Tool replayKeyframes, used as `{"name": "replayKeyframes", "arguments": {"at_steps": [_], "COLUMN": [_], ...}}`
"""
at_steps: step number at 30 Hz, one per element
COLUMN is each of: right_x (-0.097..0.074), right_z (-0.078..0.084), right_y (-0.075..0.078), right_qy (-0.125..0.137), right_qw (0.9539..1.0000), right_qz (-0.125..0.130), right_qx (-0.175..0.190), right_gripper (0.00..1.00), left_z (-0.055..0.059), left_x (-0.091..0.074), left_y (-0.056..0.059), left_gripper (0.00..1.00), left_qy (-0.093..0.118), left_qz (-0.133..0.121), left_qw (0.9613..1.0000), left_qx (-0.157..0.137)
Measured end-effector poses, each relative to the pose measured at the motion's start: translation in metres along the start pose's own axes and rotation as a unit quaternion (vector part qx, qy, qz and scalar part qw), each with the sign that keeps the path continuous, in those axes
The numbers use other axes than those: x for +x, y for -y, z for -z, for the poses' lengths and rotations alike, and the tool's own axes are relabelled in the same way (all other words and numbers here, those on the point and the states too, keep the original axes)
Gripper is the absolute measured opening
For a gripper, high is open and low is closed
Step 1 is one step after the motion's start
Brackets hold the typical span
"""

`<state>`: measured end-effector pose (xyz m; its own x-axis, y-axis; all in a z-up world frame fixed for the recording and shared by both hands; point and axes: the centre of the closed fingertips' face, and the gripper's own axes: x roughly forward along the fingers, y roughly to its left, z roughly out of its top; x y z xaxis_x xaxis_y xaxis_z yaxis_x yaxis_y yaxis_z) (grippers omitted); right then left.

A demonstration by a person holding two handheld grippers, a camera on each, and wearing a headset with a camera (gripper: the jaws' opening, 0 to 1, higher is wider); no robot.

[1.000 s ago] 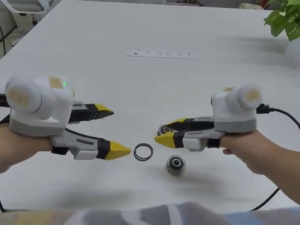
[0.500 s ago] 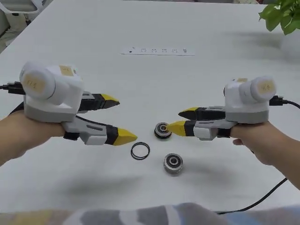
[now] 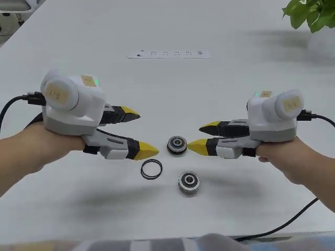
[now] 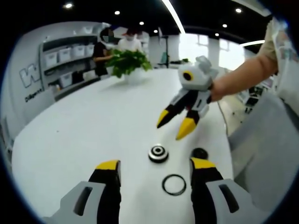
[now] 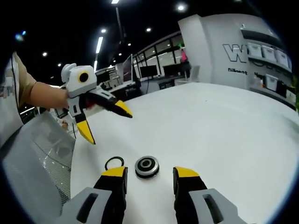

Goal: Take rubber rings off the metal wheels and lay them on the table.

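A small metal wheel [image 3: 177, 145] lies flat on the white table between my two grippers. A second wheel [image 3: 188, 182] lies nearer to me. A loose black rubber ring [image 3: 151, 169] rests on the table beside them. My left gripper [image 3: 140, 132] hovers open just left of the first wheel, holding nothing. My right gripper [image 3: 201, 137] is open and holding nothing, with its lower tip close to that wheel's right side. In the left gripper view the wheel [image 4: 158, 153] and ring [image 4: 174, 184] lie ahead of the jaws. In the right gripper view the wheel [image 5: 146, 166] sits just ahead of the jaws.
A white power strip [image 3: 168, 54] lies at the far middle of the table [image 3: 94, 209]. A potted plant [image 3: 309, 13] stands at the far right corner. A black cable [image 3: 293, 219] trails from the right gripper. People stand beyond the far end [image 4: 117, 44].
The right gripper has let go of the wheel it held a second ago; the wheel now lies on the table. The left gripper has shifted slightly right, towards the wheel.
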<state>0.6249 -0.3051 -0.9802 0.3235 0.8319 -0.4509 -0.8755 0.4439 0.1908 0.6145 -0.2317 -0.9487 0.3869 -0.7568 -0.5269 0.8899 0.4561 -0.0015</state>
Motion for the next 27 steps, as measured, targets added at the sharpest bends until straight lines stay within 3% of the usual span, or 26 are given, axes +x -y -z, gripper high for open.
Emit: {"name": "replayKeyframes", "arguments": {"at_steps": [17,27], "right_x": [0.016,0.023], "right_z": [0.021,0.024], "right_y": [0.004,0.003], "right_qy": [-0.019,-0.025], "right_qw": [0.9995,0.9991], "right_qz": [-0.011,-0.020], "right_qx": [-0.024,-0.028], "right_gripper": [0.27,0.21], "left_z": [0.006,0.008], "left_x": [0.032,0.047], "left_y": [0.007,0.007], "left_gripper": [0.51,0.45], "left_qy": [-0.009,-0.015], "left_qz": [0.019,0.022], "left_qw": [0.9998,0.9996], "left_qx": [-0.005,-0.006]}}
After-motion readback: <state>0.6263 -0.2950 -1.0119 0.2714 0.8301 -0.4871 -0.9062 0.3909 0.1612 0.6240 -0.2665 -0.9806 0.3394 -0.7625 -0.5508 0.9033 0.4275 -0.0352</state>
